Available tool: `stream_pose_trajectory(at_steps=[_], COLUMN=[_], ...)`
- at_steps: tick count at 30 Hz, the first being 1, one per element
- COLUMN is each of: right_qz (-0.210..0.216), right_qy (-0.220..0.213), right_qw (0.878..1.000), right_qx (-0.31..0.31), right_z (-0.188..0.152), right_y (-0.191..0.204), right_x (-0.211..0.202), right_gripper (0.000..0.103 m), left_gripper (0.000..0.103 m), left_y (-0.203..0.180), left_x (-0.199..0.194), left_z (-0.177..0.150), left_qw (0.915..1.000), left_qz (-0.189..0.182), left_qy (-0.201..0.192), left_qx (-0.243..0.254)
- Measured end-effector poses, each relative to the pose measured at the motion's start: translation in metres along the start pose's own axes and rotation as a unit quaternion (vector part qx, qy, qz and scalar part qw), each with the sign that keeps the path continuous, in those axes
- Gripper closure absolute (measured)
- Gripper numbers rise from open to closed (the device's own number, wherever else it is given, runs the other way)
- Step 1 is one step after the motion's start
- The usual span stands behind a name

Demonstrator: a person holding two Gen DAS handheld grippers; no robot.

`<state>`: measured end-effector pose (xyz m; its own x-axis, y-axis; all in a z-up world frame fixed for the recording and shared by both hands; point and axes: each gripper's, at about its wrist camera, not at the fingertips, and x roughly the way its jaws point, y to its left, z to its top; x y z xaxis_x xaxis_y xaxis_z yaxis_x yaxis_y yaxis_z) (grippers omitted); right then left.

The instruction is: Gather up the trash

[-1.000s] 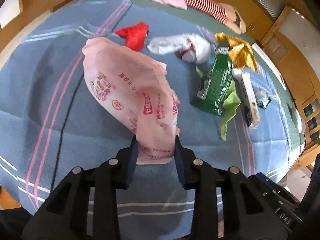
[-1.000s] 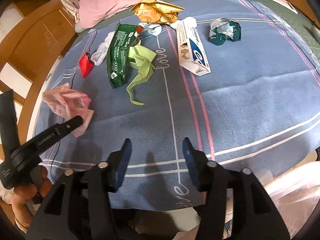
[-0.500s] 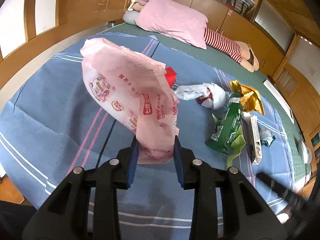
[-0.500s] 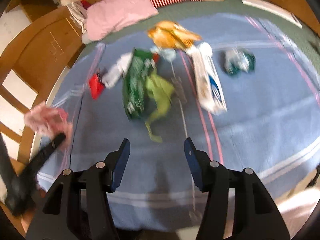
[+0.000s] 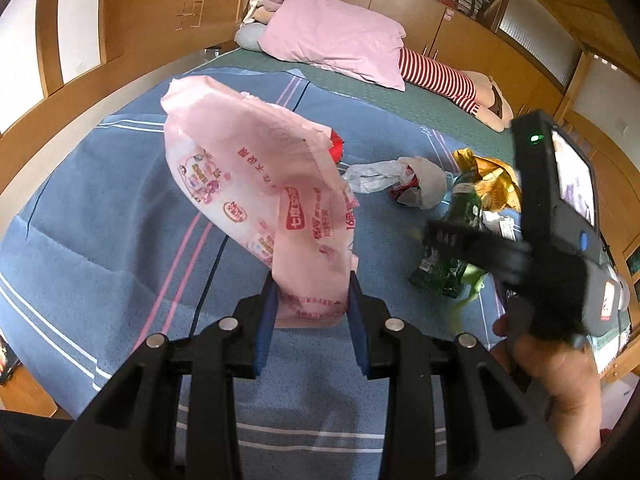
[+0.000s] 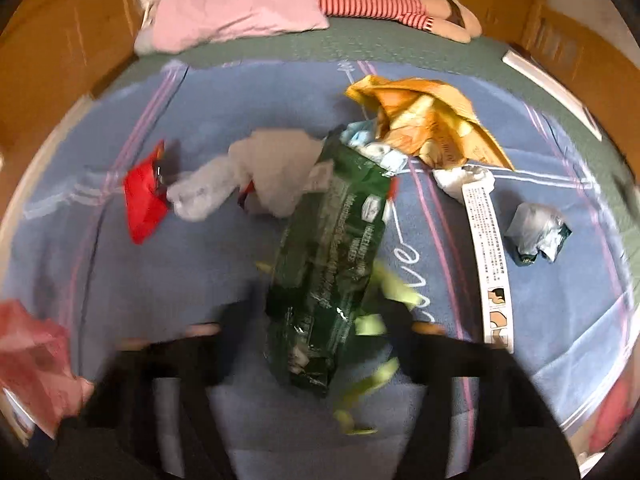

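Green wrapper [image 6: 328, 264] lies between the closing right jaws, untouched.

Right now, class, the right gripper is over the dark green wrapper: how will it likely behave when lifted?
The green wrapper looks thin and crinkled, so it is probably light and floppy, sagging from the closing right gripper. Its glossy film may slip. The lime strip beside it could get dragged along.

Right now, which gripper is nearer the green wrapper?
Right. The right gripper is over the green wrapper, its near end between the closing jaws. The left gripper is off to the side, clamped on the pink bag, clear of the wrapper.
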<state>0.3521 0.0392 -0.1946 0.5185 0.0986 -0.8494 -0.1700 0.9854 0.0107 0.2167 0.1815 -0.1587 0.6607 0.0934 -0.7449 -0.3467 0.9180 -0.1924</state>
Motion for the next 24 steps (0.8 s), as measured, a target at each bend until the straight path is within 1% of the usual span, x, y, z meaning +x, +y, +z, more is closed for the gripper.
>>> stream_pose_trajectory(at_steps=[2, 3, 4, 7, 10, 14, 17, 20, 23, 24], right_qz=[0.011, 0.014, 0.021, 0.050, 0.066, 0.081, 0.089, 0.107, 0.121, 0.130], right_qy=[-0.011, -0.015, -0.020, -0.032, -0.051, -0.053, -0.056, -0.068, -0.084, -0.089], right_qw=[1.000, 1.000, 1.000, 0.998, 0.996, 0.994, 0.994, 0.991, 0.988, 0.987], right_qx=[-0.001, -0.002, -0.003, -0.006, -0.024, -0.040, -0.042, -0.035, -0.038, -0.041], right_z=[-0.003, -0.004, -0.004, -0.005, -0.006, -0.015, -0.022, -0.028, -0.034, -0.038], right_y=[-0.002, -0.002, -0.004, -0.004, 0.001, 0.005, -0.001, -0.013, -0.027, -0.033], right_x=[-0.007, -0.010, -0.018, -0.036, -0.054, -0.065, -0.073, -0.088, -0.115, -0.127], right_gripper=[0.061, 0.066, 0.068, 0.068, 0.068, 0.068, 0.068, 0.068, 0.068, 0.068], left_gripper=[0.069, 0.069, 0.069, 0.069, 0.069, 0.069, 0.069, 0.069, 0.069, 0.069], left_y=[0.000, 0.000, 0.000, 0.000, 0.000, 0.000, -0.001, -0.001, -0.001, -0.001], left_x=[0.000, 0.000, 0.000, 0.000, -0.001, -0.001, -0.001, -0.001, -0.001, -0.001], left_z=[0.000, -0.001, -0.001, -0.001, -0.002, -0.002, -0.003, -0.003, -0.002, -0.002], left_qw=[1.0000, 1.0000, 1.0000, 1.0000, 1.0000, 1.0000, 1.0000, 1.0000, 0.9999, 0.9998], left_qz=[-0.001, -0.001, -0.001, -0.001, -0.001, -0.002, -0.003, -0.004, -0.009, -0.016], left_qy=[-0.001, -0.001, -0.001, -0.003, -0.003, -0.005, -0.004, -0.003, -0.003, -0.002], left_qx=[-0.001, -0.001, -0.001, -0.001, -0.002, -0.002, 0.001, 0.005, 0.009, 0.011])
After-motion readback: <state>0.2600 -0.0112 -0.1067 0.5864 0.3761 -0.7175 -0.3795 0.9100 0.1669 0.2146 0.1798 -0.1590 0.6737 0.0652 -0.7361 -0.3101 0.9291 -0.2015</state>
